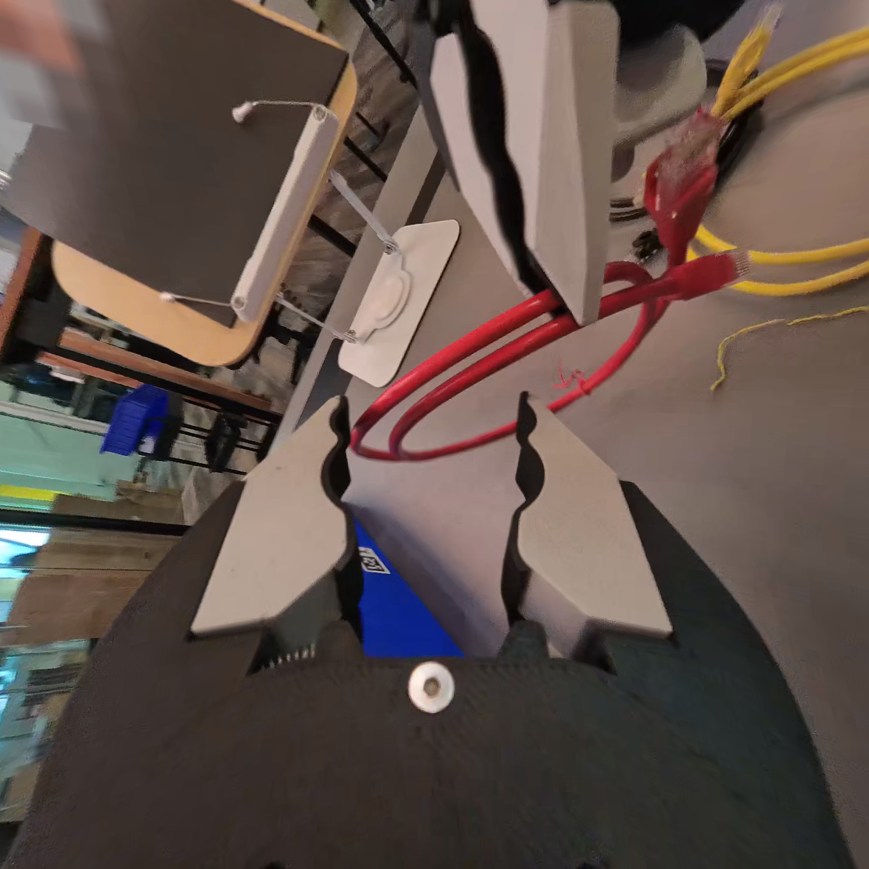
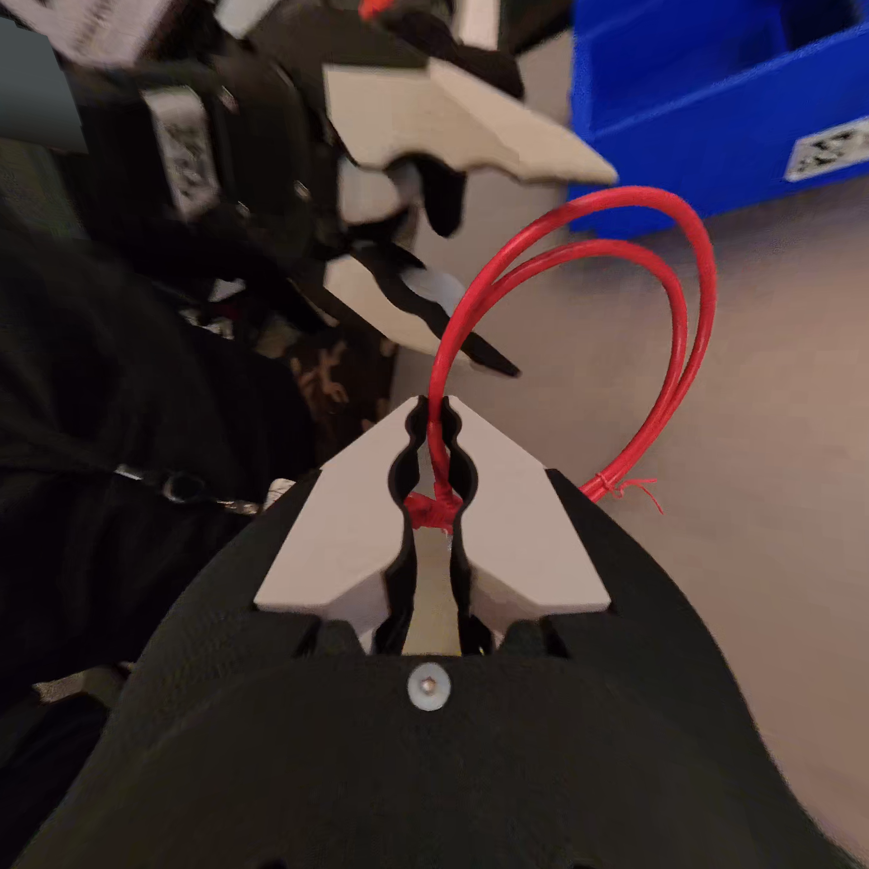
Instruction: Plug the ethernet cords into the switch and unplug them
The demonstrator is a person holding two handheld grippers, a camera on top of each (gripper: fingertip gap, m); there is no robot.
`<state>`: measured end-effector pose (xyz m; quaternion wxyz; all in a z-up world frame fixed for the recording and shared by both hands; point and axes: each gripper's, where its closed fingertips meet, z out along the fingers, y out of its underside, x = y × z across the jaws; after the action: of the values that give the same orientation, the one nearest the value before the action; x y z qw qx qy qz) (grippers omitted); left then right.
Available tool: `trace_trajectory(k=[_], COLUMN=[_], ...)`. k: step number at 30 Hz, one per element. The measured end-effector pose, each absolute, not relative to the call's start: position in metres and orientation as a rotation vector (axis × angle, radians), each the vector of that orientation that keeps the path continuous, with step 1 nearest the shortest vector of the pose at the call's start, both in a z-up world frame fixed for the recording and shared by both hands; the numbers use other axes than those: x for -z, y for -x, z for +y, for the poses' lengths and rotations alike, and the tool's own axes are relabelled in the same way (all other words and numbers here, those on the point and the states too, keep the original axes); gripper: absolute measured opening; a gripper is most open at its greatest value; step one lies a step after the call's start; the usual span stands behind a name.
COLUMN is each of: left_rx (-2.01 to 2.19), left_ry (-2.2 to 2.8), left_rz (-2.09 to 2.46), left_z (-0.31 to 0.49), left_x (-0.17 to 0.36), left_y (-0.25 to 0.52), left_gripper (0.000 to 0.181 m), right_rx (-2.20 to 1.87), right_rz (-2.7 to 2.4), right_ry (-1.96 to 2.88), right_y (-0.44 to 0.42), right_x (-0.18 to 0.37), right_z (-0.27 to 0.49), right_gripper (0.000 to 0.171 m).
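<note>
My right gripper [image 2: 433, 404] is shut on a red ethernet cord [image 2: 682, 305], with the cord's red plug end [image 2: 430, 510] pinched between its jaws. The cord curves out in a double loop tied with red string. In the left wrist view the right gripper [image 1: 578, 310] comes down from above onto the same red cord [image 1: 423, 390]. My left gripper [image 1: 432, 414] is open and empty, its fingers on either side of the loop's near end without touching it. It also shows open in the right wrist view [image 2: 562, 272]. I cannot make out the switch.
Loose red plugs [image 1: 682, 188] and yellow ethernet cords [image 1: 776, 258] lie bunched on the grey table [image 1: 705, 470] at far right. A blue bin [image 2: 705, 141] stands close by. A white stand base [image 1: 399, 301] sits near the table edge. A person's dark clothing [image 2: 117, 423] fills the left.
</note>
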<state>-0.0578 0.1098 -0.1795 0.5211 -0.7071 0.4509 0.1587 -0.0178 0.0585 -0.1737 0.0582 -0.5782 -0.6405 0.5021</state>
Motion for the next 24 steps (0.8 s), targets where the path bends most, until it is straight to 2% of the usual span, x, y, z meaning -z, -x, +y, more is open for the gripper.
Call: trace_trajectory(k=[1,3,4,7,9,11,12,16,20,21,24], left_rx=[-0.424,-0.483,-0.497,-0.544,-0.552,-0.537,-0.555,-0.573,-0.483,-0.474,-0.455], left_ry=[1.658,1.6,1.562,1.561,1.594,1.654,1.679,1.749,1.843,1.873,1.917], left_rz=[1.077,1.047,1.053,1.074,1.067,1.055,1.049,1.026,0.933,0.9,0.812], left_z=[0.11,0.109,0.107,0.105,0.106,0.108,0.11,0.114,0.117,0.118,0.121], left_x=[0.177,0.169,0.164,0.162,0.163,0.167,0.169,0.175,0.178,0.178,0.175], left_y=[0.057,0.06,0.058,0.062,0.067,0.073,0.077,0.09,0.101,0.107,0.121], left_gripper=[0.063,0.025,0.017,0.008,0.005,0.004,0.004,0.004,0.003,0.004,0.003], right_rx=[-1.573,-1.634,-1.666,-1.748,-1.705,-1.478,-1.378,-1.196,-0.87,-0.851,-1.069], right_rz=[-1.951,-1.984,-1.98,-1.937,-1.865,-1.82,-1.805,-1.707,-1.725,-1.726,-1.709], right_ry=[1.739,1.72,1.715,1.691,1.704,1.757,1.751,1.679,1.776,1.828,1.959], right_y=[0.018,0.018,0.018,0.019,0.022,0.026,0.027,0.027,0.008,0.002,0.0], right_x=[0.17,0.168,0.166,0.157,0.151,0.154,0.151,0.118,0.126,0.131,0.143], right_z=[0.052,0.041,0.038,0.037,0.047,0.067,0.074,0.088,0.105,0.107,0.093], right_gripper=[0.004,0.004,0.004,0.004,0.006,0.032,0.04,0.052,0.057,0.057,0.079])
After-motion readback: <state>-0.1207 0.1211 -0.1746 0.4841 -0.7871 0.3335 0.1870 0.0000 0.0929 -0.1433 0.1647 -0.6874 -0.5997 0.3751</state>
